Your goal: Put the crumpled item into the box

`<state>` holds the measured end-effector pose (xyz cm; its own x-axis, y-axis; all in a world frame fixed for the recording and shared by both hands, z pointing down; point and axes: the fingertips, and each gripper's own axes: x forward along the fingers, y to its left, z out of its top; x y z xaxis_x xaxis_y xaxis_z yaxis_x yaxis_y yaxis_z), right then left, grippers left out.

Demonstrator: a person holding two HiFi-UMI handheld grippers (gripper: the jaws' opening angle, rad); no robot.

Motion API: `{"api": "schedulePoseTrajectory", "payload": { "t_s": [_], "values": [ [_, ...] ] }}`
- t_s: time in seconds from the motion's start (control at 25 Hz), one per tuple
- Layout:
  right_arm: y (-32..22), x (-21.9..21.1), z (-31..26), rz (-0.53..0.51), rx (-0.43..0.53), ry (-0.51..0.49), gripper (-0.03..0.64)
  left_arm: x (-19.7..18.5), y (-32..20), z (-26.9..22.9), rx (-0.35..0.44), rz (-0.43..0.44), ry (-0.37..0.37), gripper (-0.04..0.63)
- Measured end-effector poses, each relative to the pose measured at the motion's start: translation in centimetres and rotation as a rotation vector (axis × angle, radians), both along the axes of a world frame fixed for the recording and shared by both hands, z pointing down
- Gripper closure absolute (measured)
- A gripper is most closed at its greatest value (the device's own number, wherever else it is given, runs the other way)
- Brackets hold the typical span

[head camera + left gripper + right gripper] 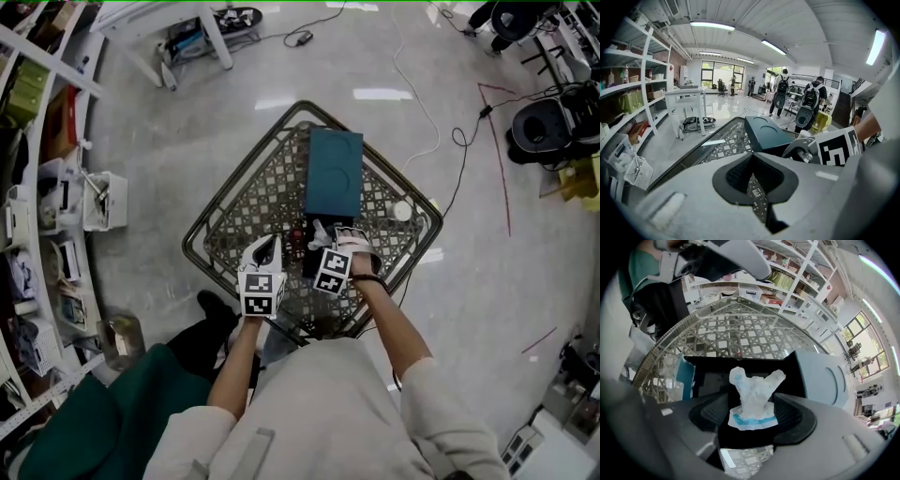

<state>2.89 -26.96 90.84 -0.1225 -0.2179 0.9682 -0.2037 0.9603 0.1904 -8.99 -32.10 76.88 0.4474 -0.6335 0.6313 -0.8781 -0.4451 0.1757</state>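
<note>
A crumpled white item with blue print point(754, 390) sits between the jaws of my right gripper point(752, 405), over the open black box point(712, 376). The pads stand wide and do not press on it. In the head view the right gripper point(328, 240) hovers at the near end of the box point(309, 258), with the crumpled item point(322, 229) at its tip. The box's teal lid point(334, 173) stretches away behind it. To the left of the box my left gripper point(262, 251) hangs over the lattice table, its jaws point(751, 157) shut and empty.
The round metal lattice table point(202, 230) holds a small white round thing point(401, 211) at its right. Shelves point(37, 187) line the left wall. Cables point(441, 131) run over the floor, and a teal cloth point(75, 422) lies at my lower left. People point(811, 101) stand far off.
</note>
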Motion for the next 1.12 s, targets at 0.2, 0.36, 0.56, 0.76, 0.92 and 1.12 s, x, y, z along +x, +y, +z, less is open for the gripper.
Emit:
{"api": "schedulePoseTrajectory", "payload": {
  "t_s": [0.2, 0.36, 0.56, 0.76, 0.92, 1.12],
  "values": [
    [0.1, 0.4, -1.1, 0.009, 0.040, -0.011, 0.311, 0.6, 0.3, -0.6, 0.009, 0.007, 0.001, 0.589],
    [0.3, 0.6, -2.8, 0.070, 0.077, -0.058, 0.332, 0.9, 0.6, -1.0, 0.020, 0.013, 0.005, 0.589],
    [-0.1, 1.0, -6.0, 0.187, 0.137, -0.157, 0.399, 1.5, 0.7, -1.8, 0.034, 0.022, 0.008, 0.589],
    [0.8, 2.0, -7.4, 0.272, 0.176, -0.199, 0.508, 2.1, 1.8, -2.6, 0.045, 0.031, 0.010, 0.589],
    [0.9, 2.9, -7.8, 0.315, 0.179, -0.219, 0.563, 2.8, 1.8, -3.2, 0.061, 0.033, 0.012, 0.589],
    [0.3, 3.6, -10.2, 0.481, 0.201, -0.345, 0.612, 3.1, 2.1, -4.5, 0.086, 0.029, 0.017, 0.589]
  ]
}}
